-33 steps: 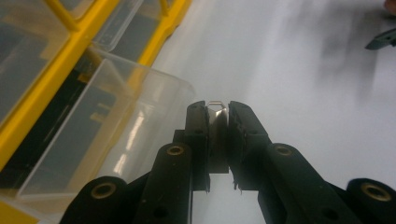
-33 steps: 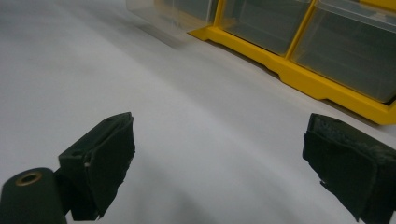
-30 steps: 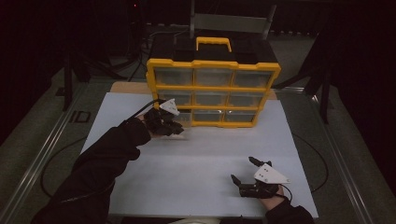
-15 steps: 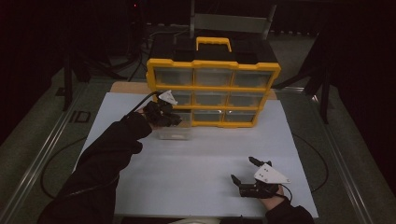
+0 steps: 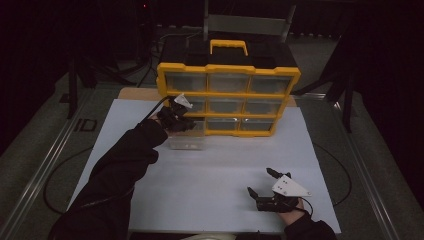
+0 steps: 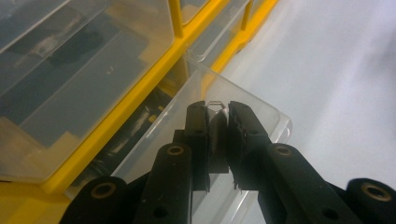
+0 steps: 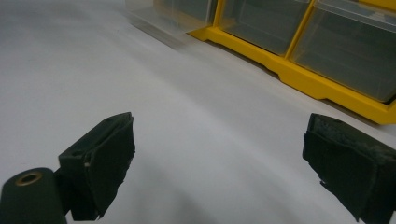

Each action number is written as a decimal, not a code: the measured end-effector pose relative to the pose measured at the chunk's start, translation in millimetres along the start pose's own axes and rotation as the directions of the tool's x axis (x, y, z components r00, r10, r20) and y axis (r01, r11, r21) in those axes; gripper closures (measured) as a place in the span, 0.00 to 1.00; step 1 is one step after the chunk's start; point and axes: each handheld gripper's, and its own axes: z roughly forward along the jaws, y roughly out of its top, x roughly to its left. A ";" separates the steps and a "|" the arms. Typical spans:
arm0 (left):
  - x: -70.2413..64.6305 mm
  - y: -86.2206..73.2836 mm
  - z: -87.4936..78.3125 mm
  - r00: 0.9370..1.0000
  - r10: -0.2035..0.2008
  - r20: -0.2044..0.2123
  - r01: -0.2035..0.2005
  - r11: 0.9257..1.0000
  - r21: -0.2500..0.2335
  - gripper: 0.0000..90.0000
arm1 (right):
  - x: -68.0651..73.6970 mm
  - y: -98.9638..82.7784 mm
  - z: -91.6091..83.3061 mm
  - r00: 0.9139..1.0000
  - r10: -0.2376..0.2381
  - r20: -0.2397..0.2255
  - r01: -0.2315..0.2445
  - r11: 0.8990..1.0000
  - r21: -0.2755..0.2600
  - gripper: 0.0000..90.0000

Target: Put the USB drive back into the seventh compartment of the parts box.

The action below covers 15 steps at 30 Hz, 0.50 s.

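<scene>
Since a second ago the left claw (image 5: 186, 121) has drawn back from the yellow organizer (image 5: 229, 100) toward the person, and the clear drawer (image 5: 187, 140) has come out with it from the bottom-left slot, so that more of it now lies over the white sheet (image 5: 210, 175). The right claw (image 5: 260, 189) has stayed where it was.

In the left gripper view the left claw (image 6: 218, 122) is clamped narrow on the drawer's front tab (image 6: 215, 105), with the clear drawer (image 6: 261, 116) reaching away beneath and beyond the pads, its back end still at the cabinet. The right claw rests on the sheet near the front edge of the tabletop (image 5: 345, 150), well apart from the drawer, with its jaws wide and nothing between them.

The room around the tabletop is dark. The organizer stands upright at the far side of the sheet, with a yellow handle (image 5: 228, 46) on top and three rows of clear drawers. What lies in the drawers is too dim to tell.
</scene>
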 end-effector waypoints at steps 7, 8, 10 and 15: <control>-0.4 2.1 6.9 1.000 -0.012 -0.013 0.012 1.000 0.005 0.89 | -0.1 0.0 0.0 1.000 -0.003 -0.001 0.003 1.000 0.000 0.10; -0.5 2.3 8.0 1.000 -0.014 -0.011 0.014 1.000 0.001 0.89 | -0.1 0.0 0.0 1.000 -0.002 -0.002 0.002 1.000 0.000 0.10; -0.2 2.5 10.6 1.000 -0.020 -0.017 0.020 1.000 0.012 0.89 | -0.1 -0.1 0.0 1.000 -0.002 -0.002 0.002 1.000 0.000 0.10; 1.8 0.4 15.2 1.000 -0.027 -0.014 0.027 0.999 0.027 0.89 | 0.0 -0.2 0.1 1.000 -0.001 -0.002 0.001 1.000 0.001 0.10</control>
